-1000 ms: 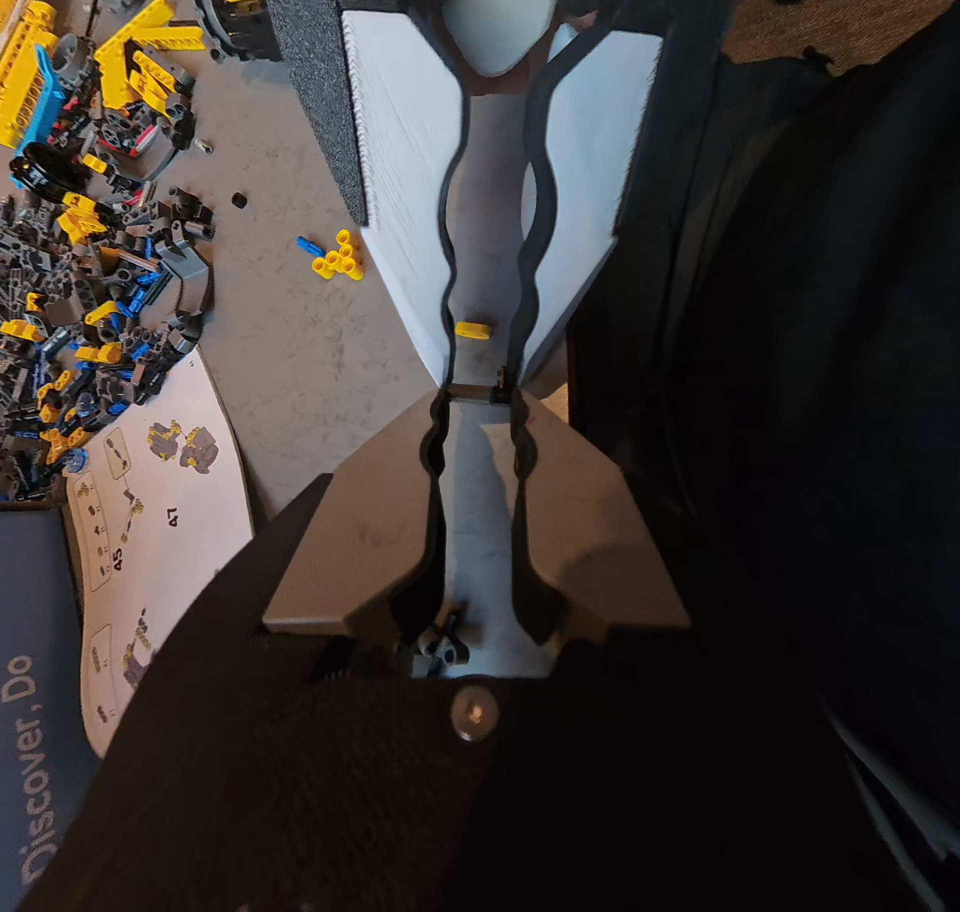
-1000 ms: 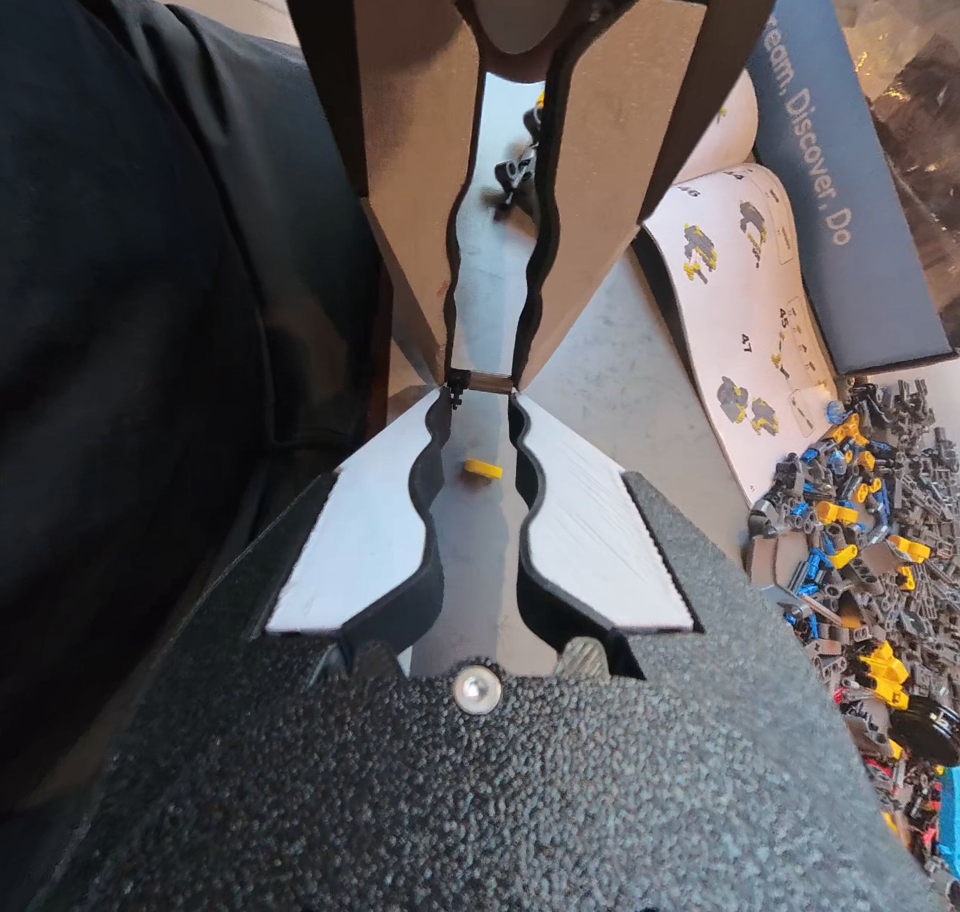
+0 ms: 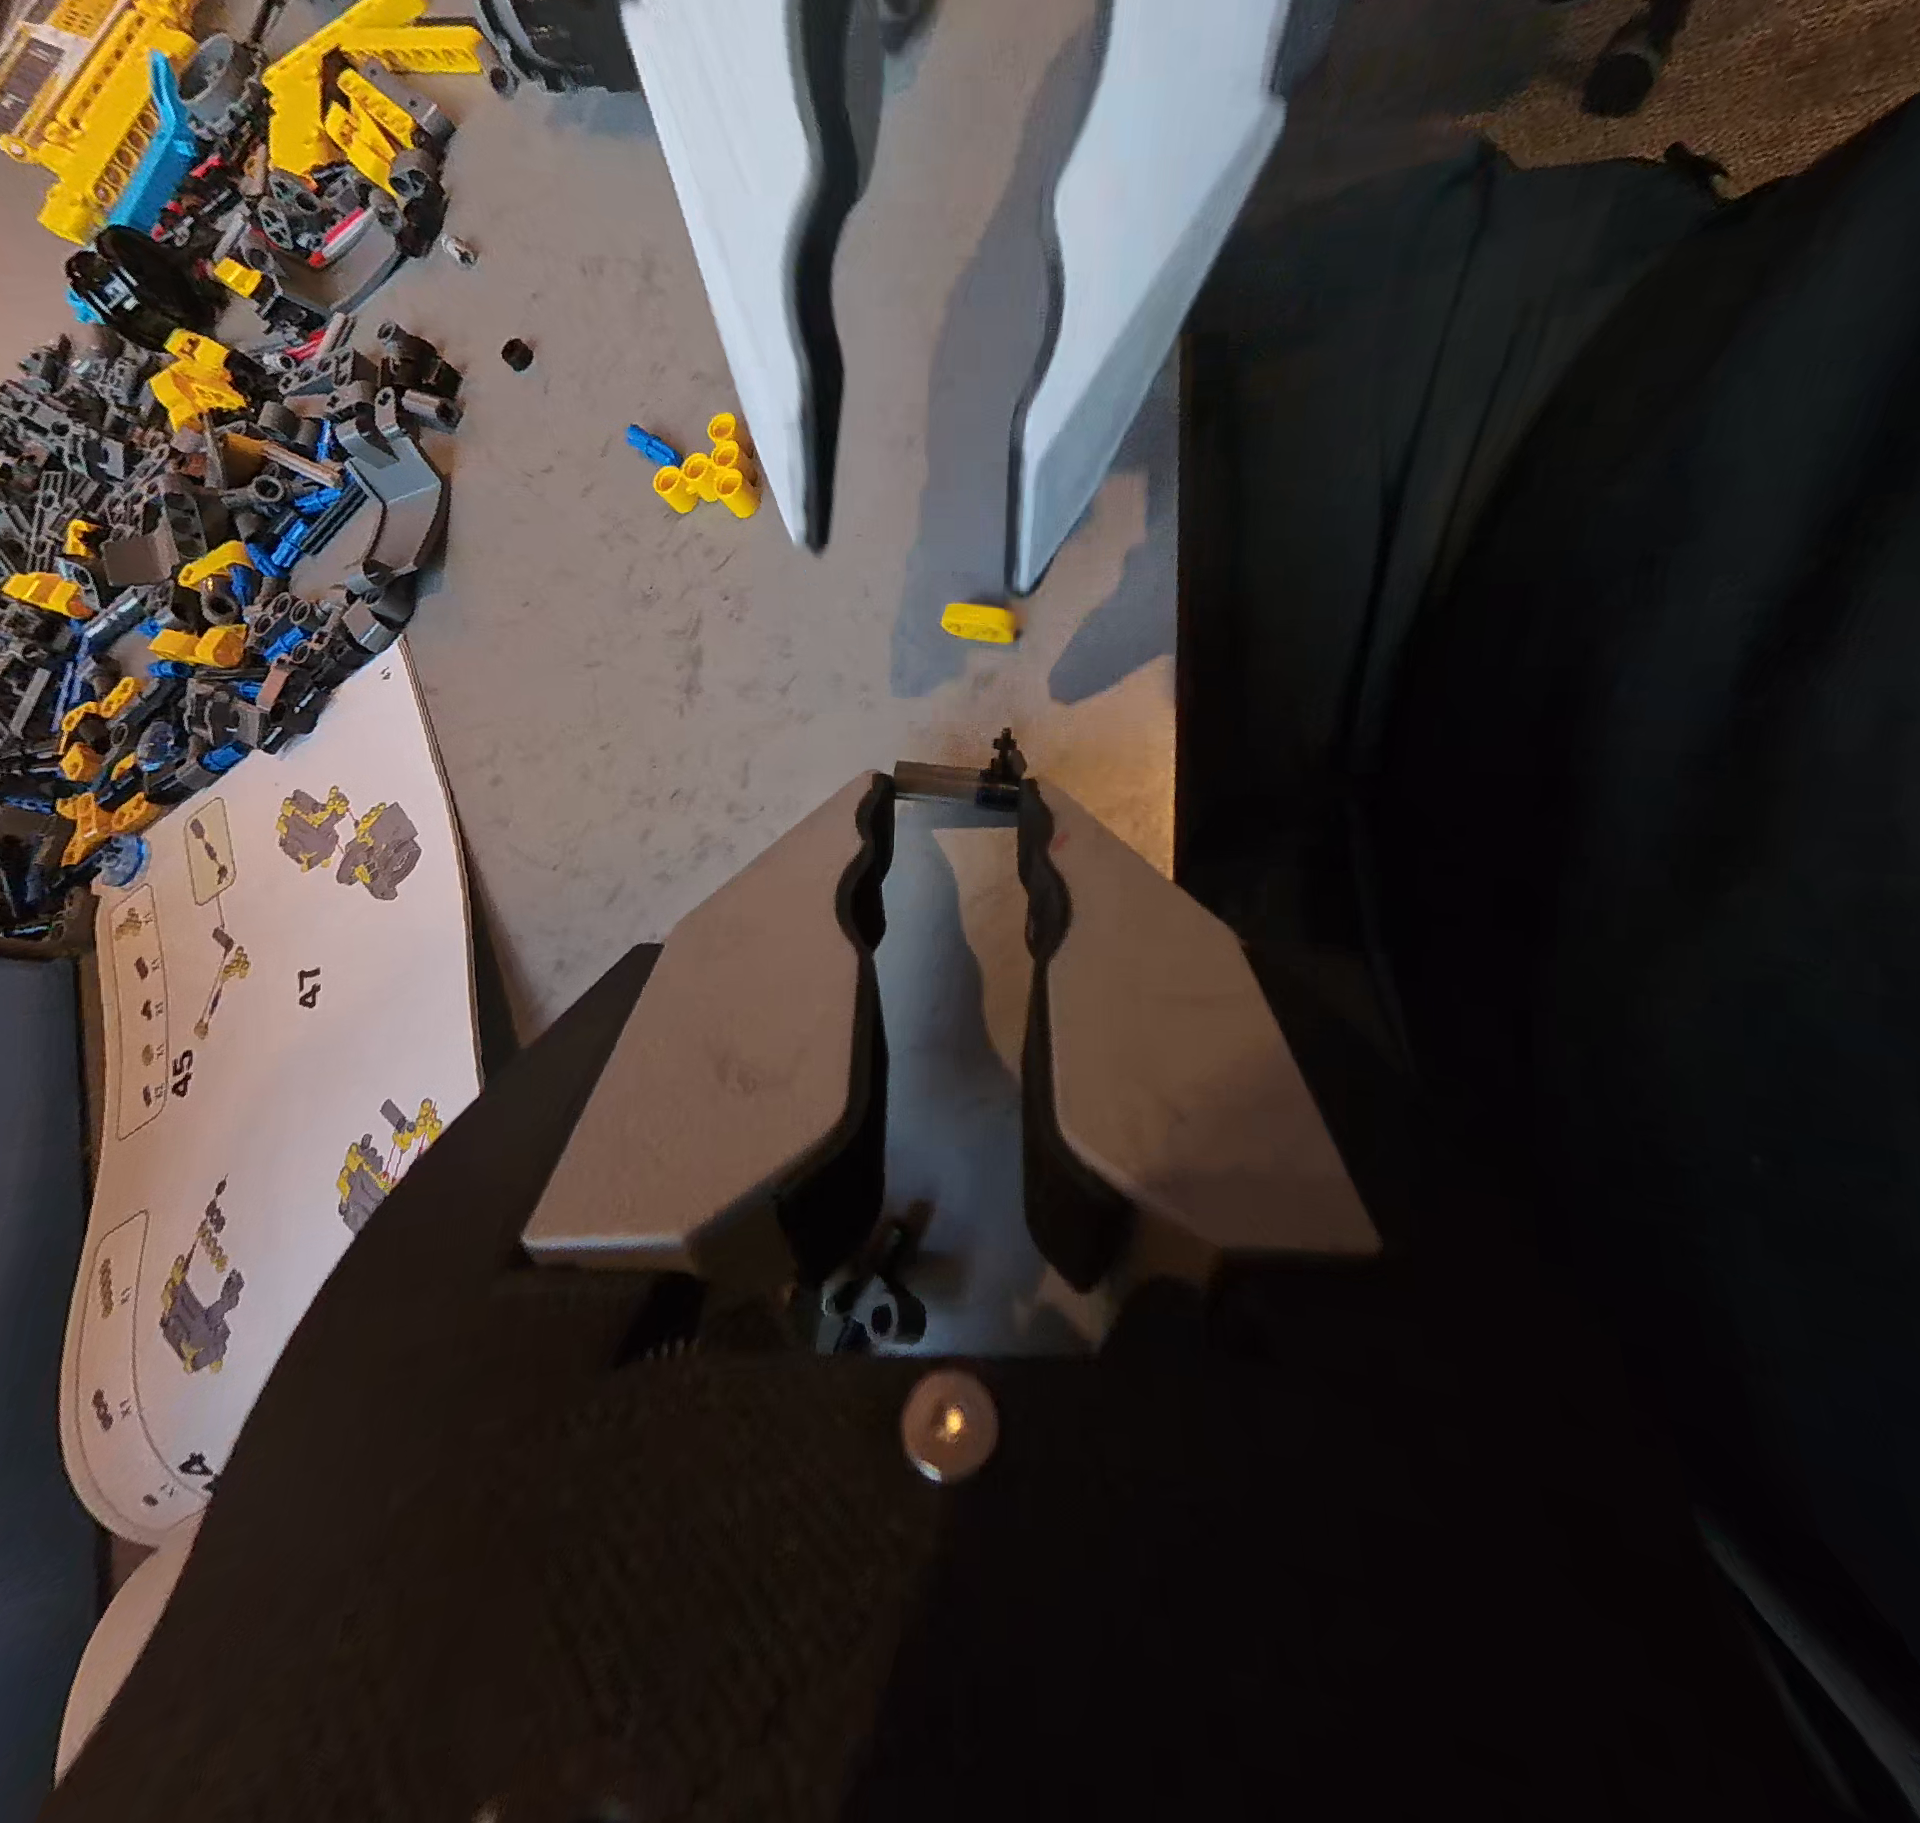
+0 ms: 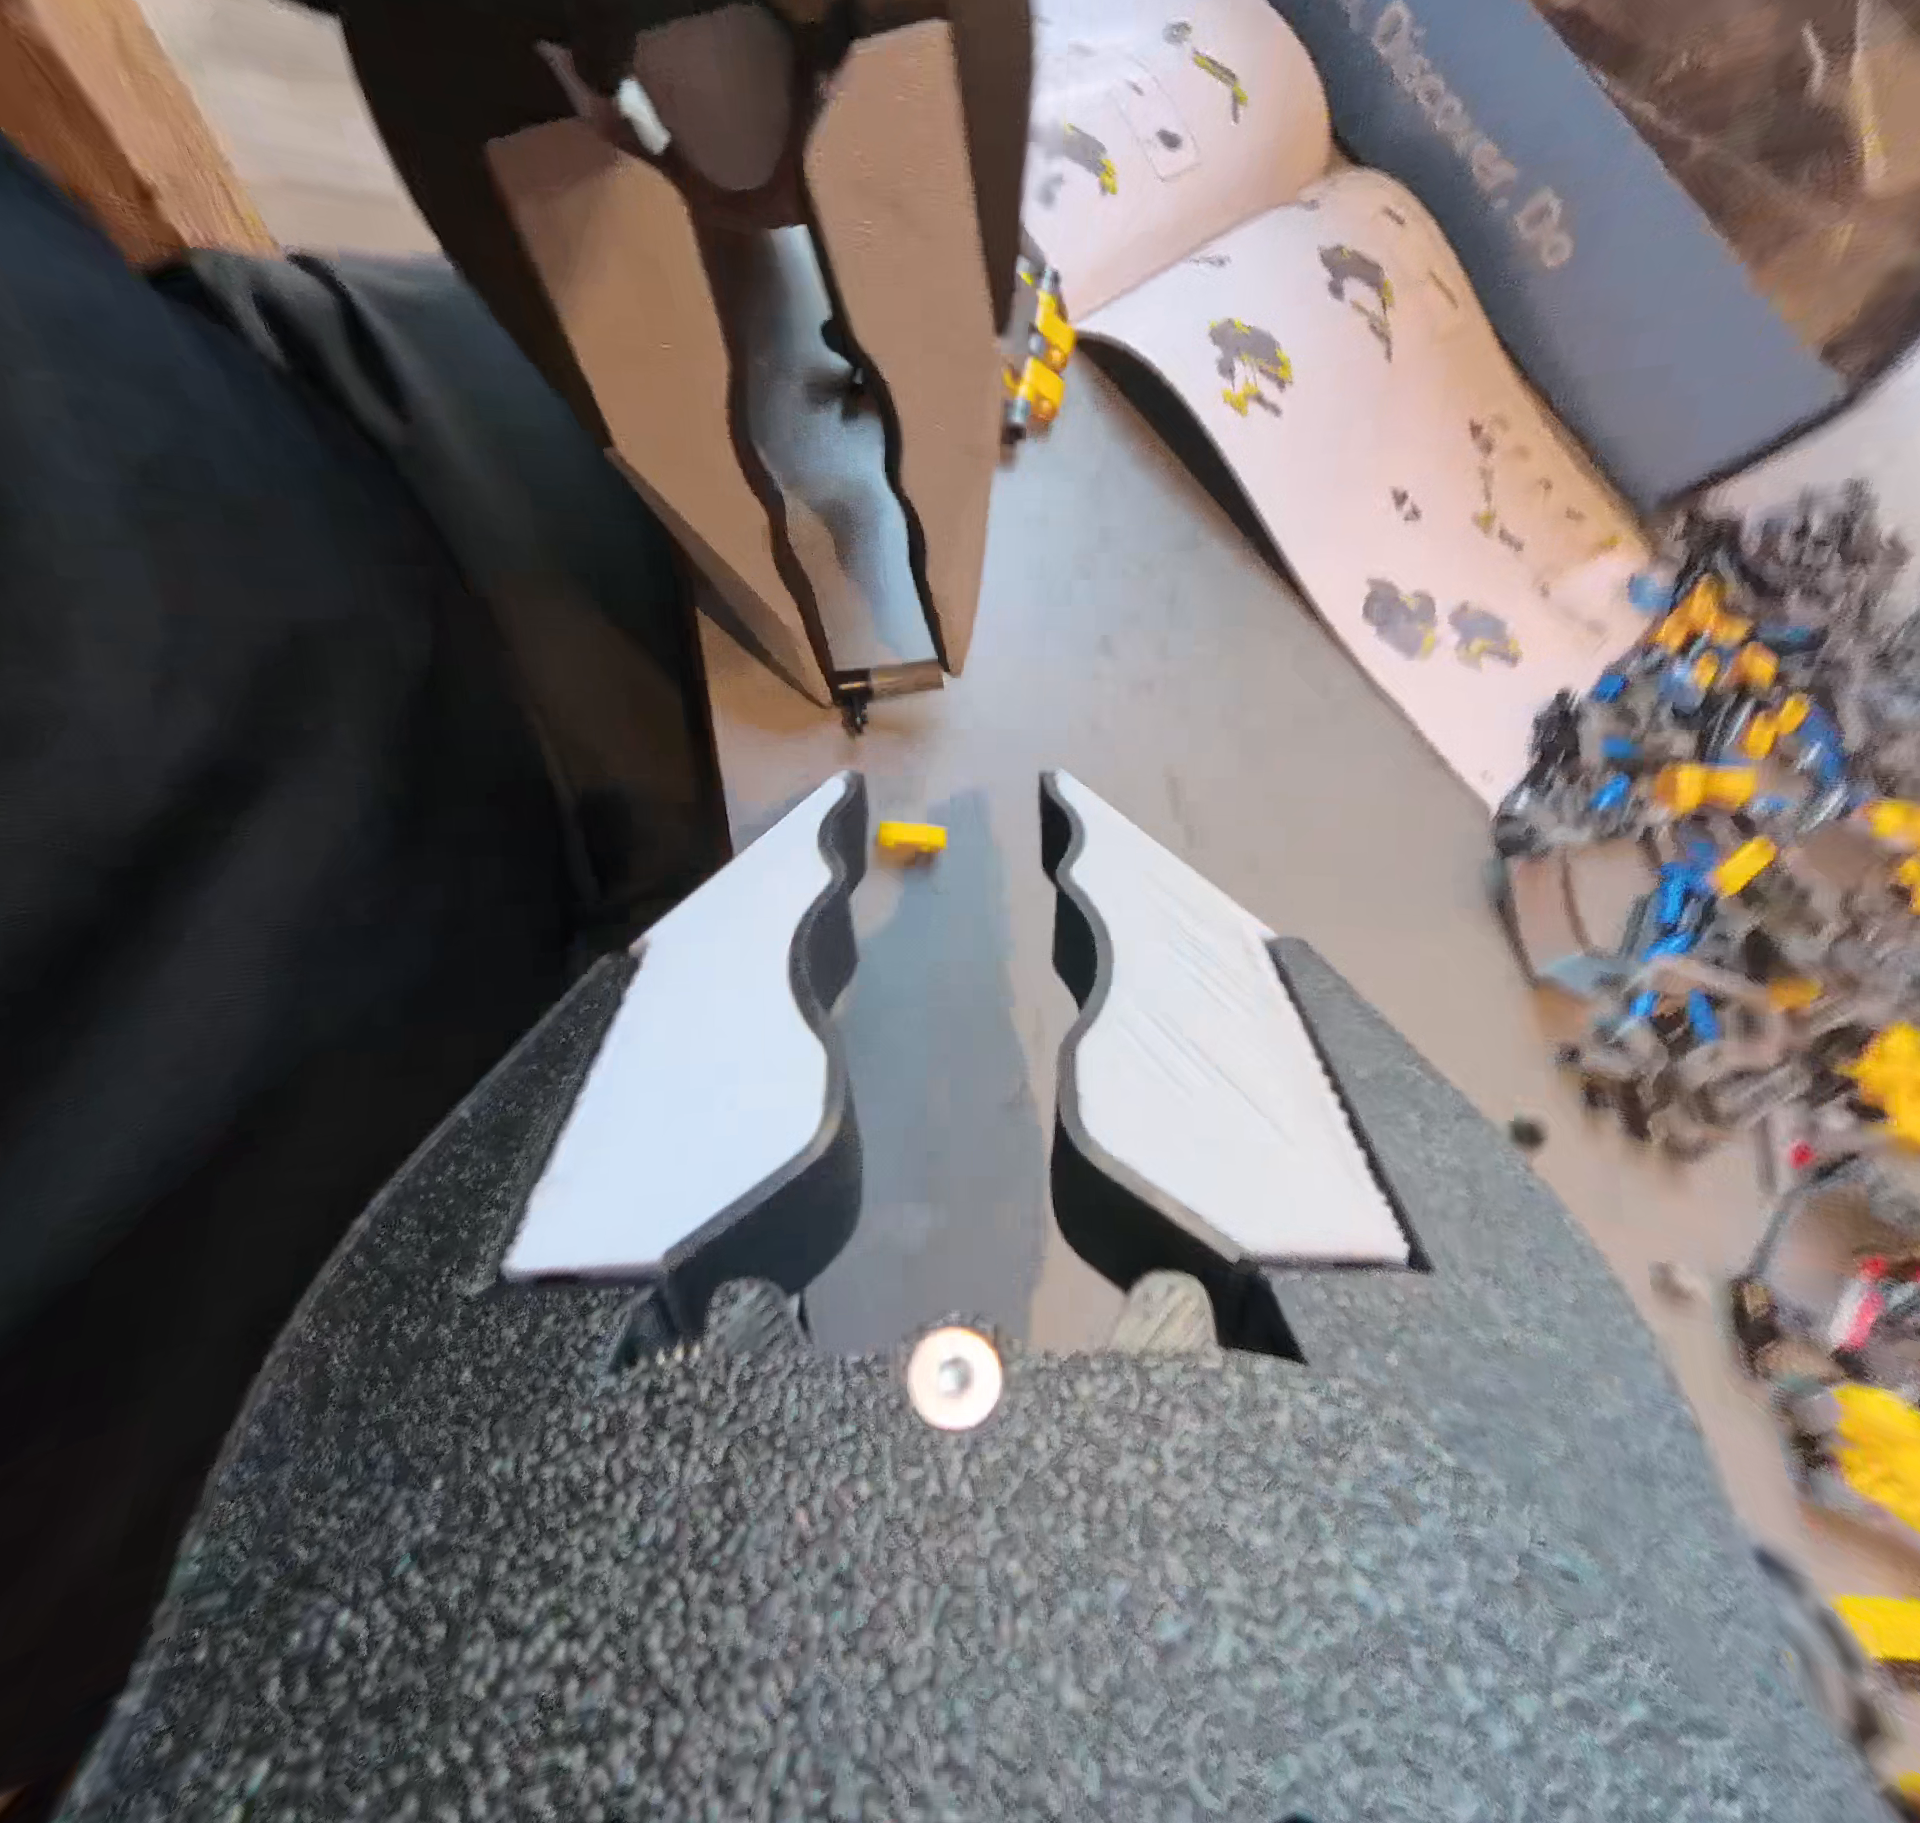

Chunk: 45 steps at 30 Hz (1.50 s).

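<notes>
Holding your left gripper (image 3: 956,799) low over the scuffed grey tabletop (image 3: 623,693), you have its two grey-brown fingers drawn in to a narrow gap. They pinch a short grey plastic rod (image 3: 940,784) crosswise at the very tips. A tiny black connector piece (image 3: 1004,757) sticks out from one end of that rod; how it is joined is too small to tell.

Your right gripper (image 4: 951,786), the one with white-faced fingers and wavy black pads, faces the left one tip to tip but stands apart from it. Its jaws are spread wide and hold nothing. On the table just beside its left fingertip lies a small flat yellow plastic link (image 4: 911,836). In the left wrist view this link (image 3: 977,622) sits between the two grippers, touching neither as far as you can see.

Off to the side, a small yellow cluster of joined tubes with a blue pin (image 3: 707,469) rests alone on the table. Farther out is a heap of loose grey, black, blue and yellow building pieces (image 3: 187,568). Beyond that stands a partly built yellow and black model (image 3: 343,111). An open white instruction booklet (image 3: 291,1046) curls beside the heap, next to a dark blue box (image 4: 1558,246). Dark fabric (image 3: 1558,942) fills the table's other side.
</notes>
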Each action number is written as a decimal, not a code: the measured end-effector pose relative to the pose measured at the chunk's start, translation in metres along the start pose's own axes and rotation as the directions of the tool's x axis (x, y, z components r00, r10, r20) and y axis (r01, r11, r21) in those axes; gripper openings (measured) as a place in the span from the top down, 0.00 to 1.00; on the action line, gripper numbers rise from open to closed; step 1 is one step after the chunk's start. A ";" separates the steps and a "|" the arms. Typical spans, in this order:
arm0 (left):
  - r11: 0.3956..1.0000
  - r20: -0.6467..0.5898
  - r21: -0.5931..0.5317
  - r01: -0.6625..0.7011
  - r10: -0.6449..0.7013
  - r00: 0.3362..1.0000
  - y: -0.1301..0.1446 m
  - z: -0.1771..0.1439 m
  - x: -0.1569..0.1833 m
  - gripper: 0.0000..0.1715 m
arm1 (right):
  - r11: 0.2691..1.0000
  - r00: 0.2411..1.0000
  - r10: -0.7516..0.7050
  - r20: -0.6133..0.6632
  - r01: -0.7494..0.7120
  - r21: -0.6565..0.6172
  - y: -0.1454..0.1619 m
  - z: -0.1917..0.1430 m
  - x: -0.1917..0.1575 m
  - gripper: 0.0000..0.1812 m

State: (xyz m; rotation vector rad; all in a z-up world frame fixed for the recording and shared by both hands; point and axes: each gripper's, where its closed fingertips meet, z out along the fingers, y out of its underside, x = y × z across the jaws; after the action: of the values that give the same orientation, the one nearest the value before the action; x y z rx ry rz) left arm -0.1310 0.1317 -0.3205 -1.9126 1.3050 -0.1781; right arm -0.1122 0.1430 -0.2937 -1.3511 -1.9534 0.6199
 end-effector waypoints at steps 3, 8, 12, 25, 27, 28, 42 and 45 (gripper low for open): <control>1.000 -0.005 0.004 0.019 -0.019 1.000 0.000 0.000 0.000 0.88 | 0.984 0.984 0.176 0.035 -0.175 -0.028 0.014 -0.003 0.000 0.77; 0.998 -0.034 -0.006 0.065 -0.065 0.997 -0.001 0.002 0.000 0.88 | 0.971 0.969 0.237 0.072 -0.234 -0.050 0.024 0.007 -0.008 0.83; 0.993 -0.081 -0.028 0.112 -0.114 0.990 -0.002 0.005 0.001 0.88 | 0.968 0.962 0.250 0.110 -0.245 -0.058 0.024 0.016 -0.011 0.85; 0.990 -0.102 0.003 0.144 -0.143 0.984 -0.009 0.013 -0.002 0.88 | 0.978 0.949 0.210 0.234 -0.207 -0.035 0.021 0.019 -0.016 0.92; 0.989 -0.121 0.007 0.151 -0.149 0.981 -0.009 0.013 0.000 0.88 | 0.978 0.945 0.205 0.254 -0.203 -0.034 0.021 0.019 -0.016 0.92; 0.988 -0.127 0.007 0.156 -0.154 0.980 -0.009 0.013 0.000 0.88 | 0.979 0.942 0.204 0.266 -0.202 -0.034 0.022 0.018 -0.016 0.92; 0.980 -0.145 0.000 0.200 -0.198 0.969 -0.012 0.016 0.002 0.88 | 0.990 0.922 0.141 0.360 -0.143 -0.022 0.022 0.017 -0.020 0.92; 0.979 -0.146 -0.001 0.203 -0.201 0.969 -0.013 0.017 0.002 0.88 | 0.990 0.921 0.136 0.366 -0.138 -0.020 0.022 0.016 -0.020 0.92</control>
State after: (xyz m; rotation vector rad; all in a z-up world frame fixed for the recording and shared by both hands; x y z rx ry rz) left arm -0.1123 0.1406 -0.3238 -2.0515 1.1960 -0.4360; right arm -0.1062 0.1314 -0.3253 -1.4591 -2.1538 1.0073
